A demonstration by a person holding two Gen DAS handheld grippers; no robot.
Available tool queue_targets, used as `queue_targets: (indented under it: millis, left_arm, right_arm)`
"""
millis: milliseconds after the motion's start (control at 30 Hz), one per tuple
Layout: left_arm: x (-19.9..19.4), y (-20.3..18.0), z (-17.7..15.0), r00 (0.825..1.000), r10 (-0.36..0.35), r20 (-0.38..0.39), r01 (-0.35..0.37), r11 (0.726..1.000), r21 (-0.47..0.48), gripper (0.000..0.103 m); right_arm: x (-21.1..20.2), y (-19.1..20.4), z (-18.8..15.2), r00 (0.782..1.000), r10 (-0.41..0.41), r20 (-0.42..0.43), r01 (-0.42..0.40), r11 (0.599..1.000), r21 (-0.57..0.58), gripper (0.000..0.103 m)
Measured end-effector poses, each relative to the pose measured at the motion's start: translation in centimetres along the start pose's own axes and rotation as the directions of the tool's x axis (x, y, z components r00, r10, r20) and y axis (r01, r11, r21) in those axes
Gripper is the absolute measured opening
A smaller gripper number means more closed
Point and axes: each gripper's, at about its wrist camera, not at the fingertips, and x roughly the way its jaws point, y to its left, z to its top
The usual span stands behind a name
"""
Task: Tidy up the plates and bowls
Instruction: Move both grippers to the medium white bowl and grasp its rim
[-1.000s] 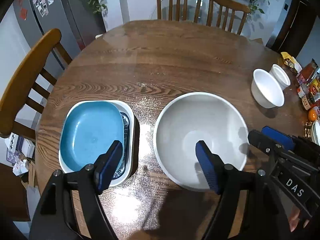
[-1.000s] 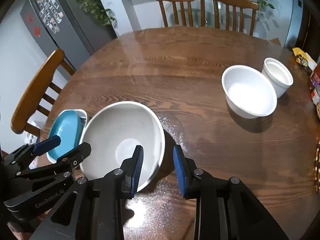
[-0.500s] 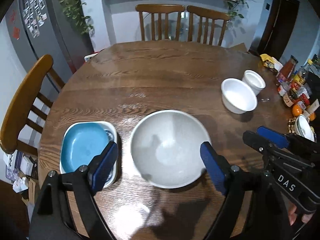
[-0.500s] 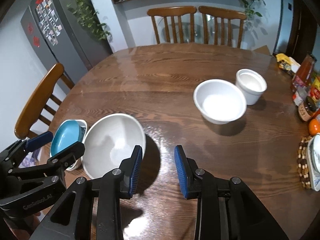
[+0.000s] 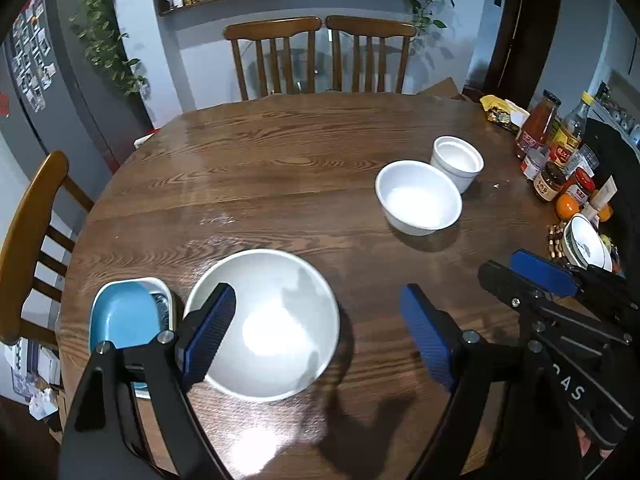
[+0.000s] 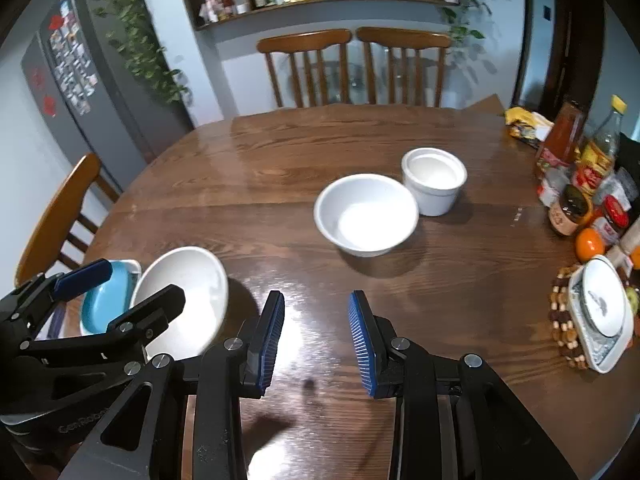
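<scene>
Both grippers point(image 5: 316, 332) point(image 6: 316, 340) higher, empty, agape.

Both wrist views tilt down, sharing the table point(image 5: 280, 168).

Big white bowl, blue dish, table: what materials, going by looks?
Big white bowl: likely glazed ceramic, with a smooth surface and a bright glare spot. Blue dish: glazed ceramic or melamine, with a satin sheen; I cannot tell which. Table: varnished wood, with visible grain and glossy reflections.
</scene>
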Motion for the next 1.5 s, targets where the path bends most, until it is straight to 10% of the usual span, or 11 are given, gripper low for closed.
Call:
queue_targets:
  millis: [467, 967, 1500]
  left_arm:
    - [4.8, -2.9, 3.3, 0.999, 0.004, -0.05, -0.007, 0.999, -0.042, 0.084]
    - [13.0, -4.6, 6.1, 0.988, 0.049, -0.148, -0.06, 0.996, -0.072, 0.082]
    - [16.5, -5.3, 6.6, 0.983, 0.003, -0.184, -0.015, 0.998, -0.064, 0.054]
  right_arm:
    - [2.3, -5.9, 2.2, 0.996, -0.093, -0.014, 0.094, 0.993, 0.073, 0.034]
    - [10.9, -9.9, 4.9, 0.995, 0.024, -0.094, -0.001, 0.97, 0.242, 0.034]
    - [14.1, -11.0, 4.7, 0.99, 0.062, -0.127, -0.027, 0.964, 0.263, 0.034]
